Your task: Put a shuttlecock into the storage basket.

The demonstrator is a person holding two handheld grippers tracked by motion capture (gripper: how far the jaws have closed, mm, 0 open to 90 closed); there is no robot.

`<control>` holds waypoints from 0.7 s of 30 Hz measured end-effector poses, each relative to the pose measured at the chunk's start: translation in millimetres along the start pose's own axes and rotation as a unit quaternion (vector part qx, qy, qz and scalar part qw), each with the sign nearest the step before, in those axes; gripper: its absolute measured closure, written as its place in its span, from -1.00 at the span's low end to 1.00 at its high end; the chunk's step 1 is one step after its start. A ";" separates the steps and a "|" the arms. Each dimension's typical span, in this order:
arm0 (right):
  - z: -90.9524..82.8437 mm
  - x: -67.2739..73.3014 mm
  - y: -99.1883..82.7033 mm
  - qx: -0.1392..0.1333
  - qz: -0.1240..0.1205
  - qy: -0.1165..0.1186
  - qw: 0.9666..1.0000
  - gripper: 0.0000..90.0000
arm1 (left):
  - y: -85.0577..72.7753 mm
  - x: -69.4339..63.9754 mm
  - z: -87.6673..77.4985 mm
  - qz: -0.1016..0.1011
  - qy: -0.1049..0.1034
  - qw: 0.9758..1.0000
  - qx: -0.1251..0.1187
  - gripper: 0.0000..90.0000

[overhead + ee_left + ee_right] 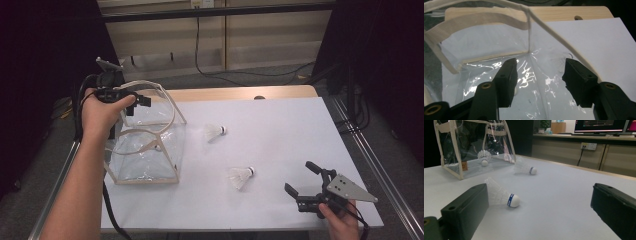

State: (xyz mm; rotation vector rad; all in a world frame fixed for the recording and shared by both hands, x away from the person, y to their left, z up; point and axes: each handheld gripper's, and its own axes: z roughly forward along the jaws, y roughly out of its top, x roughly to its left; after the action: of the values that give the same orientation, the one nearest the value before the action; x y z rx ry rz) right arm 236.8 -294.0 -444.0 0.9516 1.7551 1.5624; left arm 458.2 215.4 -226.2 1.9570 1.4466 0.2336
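On the white table, the right gripper rests near the front edge, jaws spread and empty. Two white feathered shuttlecocks remain loose beyond it; their blue bands' lettering is unreadable. One shuttlecock already sits in the clear plastic cream-trimmed bag, with the left gripper above its mouth, jaws parted and empty.

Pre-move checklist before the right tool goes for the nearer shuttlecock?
1. Right tool open, nothing between its jaws: ok.
2. Nearer shuttlecock lies free on the table, apart from the far shuttlecock: ok.
3. Left tool open above the clear bag, gripping nothing: ok.
4. Bag mouth open upward: ok.
5. One shuttlecock in bag: ok.
6. Bag steady without a hold: cannot tell.
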 end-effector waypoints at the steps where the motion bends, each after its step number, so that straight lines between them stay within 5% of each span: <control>1: 0.1 -0.3 -0.2 0.000 0.000 -0.001 1.000 -0.98 | 0.3 -3.3 -0.9 -0.002 -0.005 1.000 -0.002 -0.06; 14: -0.3 -0.8 -0.3 0.000 0.002 -0.001 1.000 -0.98 | 0.8 -22.3 -2.9 0.034 -0.040 0.999 0.006 -0.22; 21: -0.5 -0.8 -0.1 -0.001 0.001 -0.002 1.000 -0.98 | -0.8 -36.8 -6.3 0.058 -0.069 0.996 0.013 -0.32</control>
State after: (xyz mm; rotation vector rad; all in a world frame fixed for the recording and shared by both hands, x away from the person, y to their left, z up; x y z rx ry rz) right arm 236.8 -295.0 -444.0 0.9549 1.7501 1.5628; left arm 440.9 185.1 -213.0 2.0377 1.2557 0.1288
